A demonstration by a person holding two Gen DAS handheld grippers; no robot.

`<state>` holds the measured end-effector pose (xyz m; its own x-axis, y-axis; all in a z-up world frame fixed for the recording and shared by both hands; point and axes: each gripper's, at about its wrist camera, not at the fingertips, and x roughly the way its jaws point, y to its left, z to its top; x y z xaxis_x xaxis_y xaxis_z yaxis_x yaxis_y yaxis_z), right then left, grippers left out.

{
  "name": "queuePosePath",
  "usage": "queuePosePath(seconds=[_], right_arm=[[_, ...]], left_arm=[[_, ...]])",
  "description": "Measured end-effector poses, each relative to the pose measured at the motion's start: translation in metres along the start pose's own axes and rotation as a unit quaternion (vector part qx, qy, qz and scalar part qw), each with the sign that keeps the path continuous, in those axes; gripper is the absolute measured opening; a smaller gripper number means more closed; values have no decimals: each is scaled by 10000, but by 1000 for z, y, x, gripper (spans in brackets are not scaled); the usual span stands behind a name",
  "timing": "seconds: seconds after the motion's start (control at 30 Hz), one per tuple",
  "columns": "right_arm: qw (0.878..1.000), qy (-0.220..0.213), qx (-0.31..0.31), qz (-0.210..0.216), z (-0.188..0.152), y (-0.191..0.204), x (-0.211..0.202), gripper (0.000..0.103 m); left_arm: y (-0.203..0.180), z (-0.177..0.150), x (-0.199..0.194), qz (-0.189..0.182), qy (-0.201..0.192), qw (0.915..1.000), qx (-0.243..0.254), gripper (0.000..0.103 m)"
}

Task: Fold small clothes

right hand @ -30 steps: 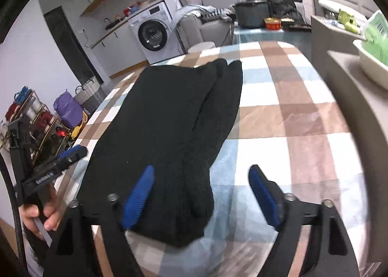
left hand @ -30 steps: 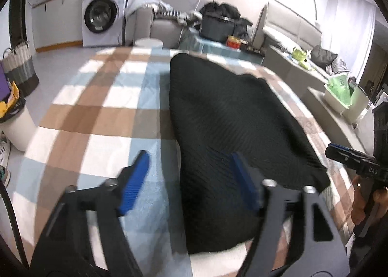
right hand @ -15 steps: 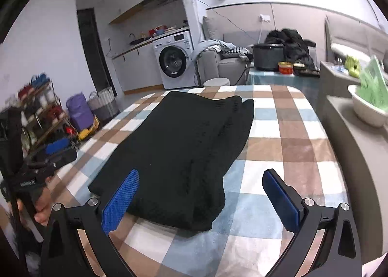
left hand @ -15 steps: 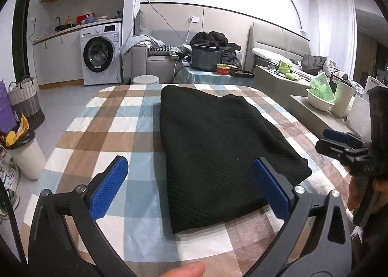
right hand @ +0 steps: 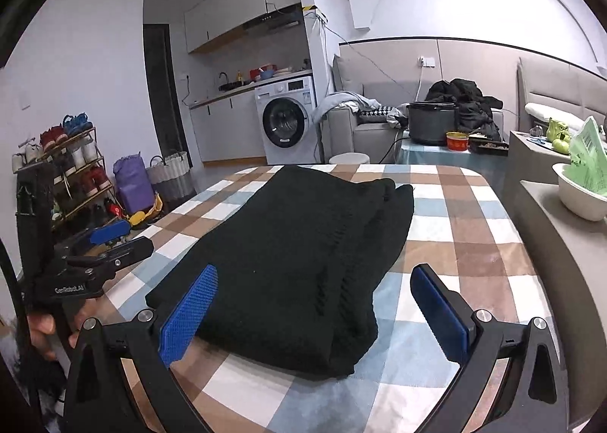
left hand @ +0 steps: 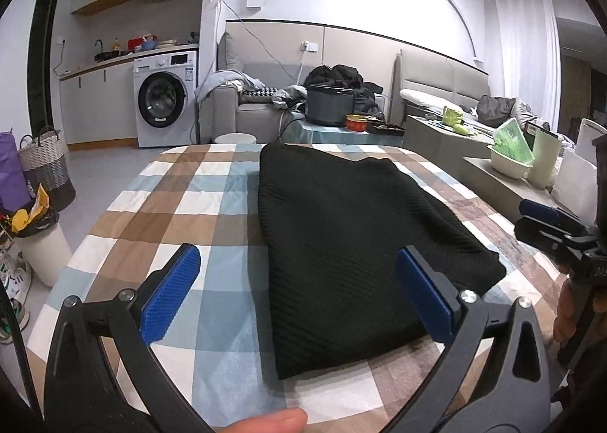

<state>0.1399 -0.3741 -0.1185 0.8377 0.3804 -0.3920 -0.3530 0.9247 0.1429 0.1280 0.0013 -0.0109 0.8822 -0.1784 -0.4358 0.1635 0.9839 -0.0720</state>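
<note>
A black knitted garment (left hand: 341,243) lies folded lengthwise on the checked tablecloth (left hand: 182,213); it also shows in the right wrist view (right hand: 288,262). My left gripper (left hand: 299,294) is open and empty, raised above the garment's near end. My right gripper (right hand: 315,307) is open and empty, held above the garment's near corner. The right gripper shows at the right edge of the left wrist view (left hand: 550,224), and the left gripper at the left edge of the right wrist view (right hand: 110,243).
A grey ledge (right hand: 550,243) with a white bowl (right hand: 580,197) runs along the table's right side. A bin (left hand: 38,247), baskets and a shoe rack (right hand: 68,182) stand on the floor to the left. A sofa and washing machine (left hand: 167,99) are behind.
Both grippers have lifted up and back from the garment, and their jaws have opened wider. The garment lies still on the table.
</note>
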Motion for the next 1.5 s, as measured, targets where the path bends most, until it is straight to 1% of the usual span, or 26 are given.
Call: queuePosePath(seconds=[0.2,0.37,0.57,1.03,1.5], right_arm=[[9999,-103,-2,-23,-2,1,-3,103],[9998,-211,-23,-28,-2,2,-6,103],[9998,-186,-21,-29,-2,2,-5,103],[9995,-212,-246,-43,-4,10,-5,103],[9996,-174,-211,-33,-4,10,-5,103]], left_arm=[[4,-2,0,-33,-44,10000,-61,102],[2,-4,-2,-46,-106,9999,26,102],[3,-4,-2,-62,-87,9999,0,102],[4,-4,-3,-82,-101,9999,-35,102],[5,-4,-3,-88,-99,9999,-39,102]])
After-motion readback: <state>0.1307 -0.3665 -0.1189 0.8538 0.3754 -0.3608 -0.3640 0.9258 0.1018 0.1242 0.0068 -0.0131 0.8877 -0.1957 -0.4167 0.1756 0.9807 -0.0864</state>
